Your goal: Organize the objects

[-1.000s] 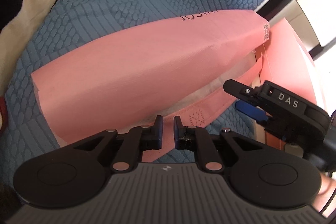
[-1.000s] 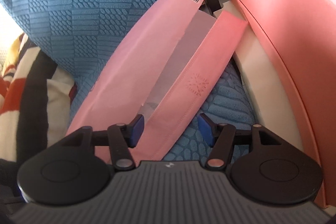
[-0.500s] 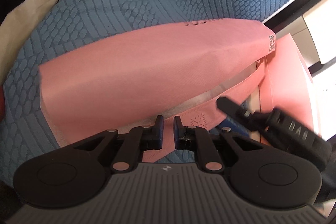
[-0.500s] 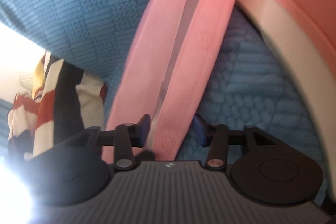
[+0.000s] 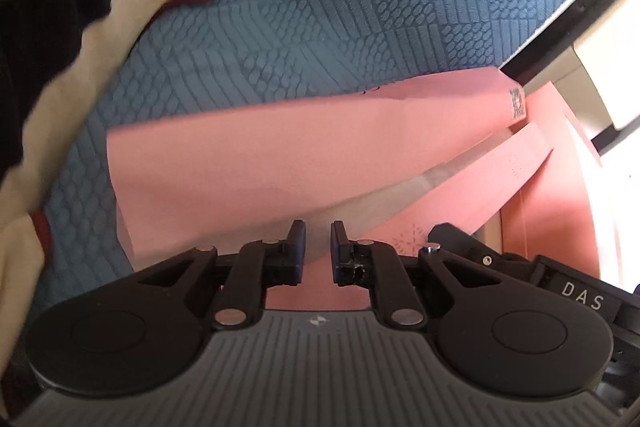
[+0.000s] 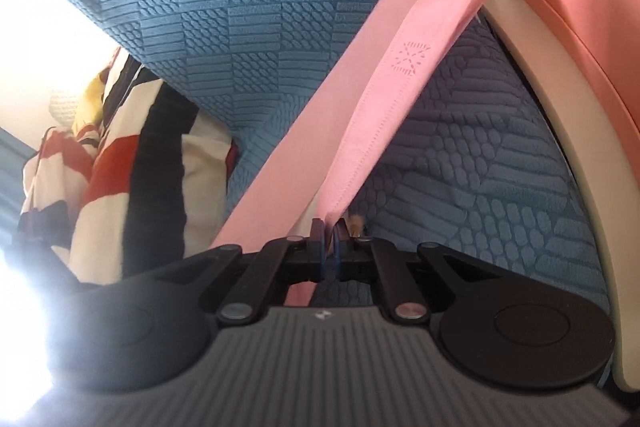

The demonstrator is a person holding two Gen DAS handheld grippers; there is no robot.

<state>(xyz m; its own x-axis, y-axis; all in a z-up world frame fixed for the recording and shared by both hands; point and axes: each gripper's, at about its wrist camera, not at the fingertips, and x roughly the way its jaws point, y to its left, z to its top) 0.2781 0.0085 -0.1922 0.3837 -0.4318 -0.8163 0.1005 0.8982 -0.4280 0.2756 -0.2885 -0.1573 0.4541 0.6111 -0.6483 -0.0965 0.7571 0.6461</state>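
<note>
Pink fabric bag [image 5: 256, 163] lay across the centre of the left wrist frame on the blue textured cover [image 5: 360, 7], its flap [image 6: 384, 95] running from upper right to lower centre in the right wrist frame. Right gripper [image 6: 329, 247] was clamped on the flap's lower end. Left gripper [image 5: 317, 251] sat at the bag's near edge, fingers narrowly parted; contact could not be determined. Striped cloth [image 6: 120, 155] occupied the left of the right wrist frame.
</note>
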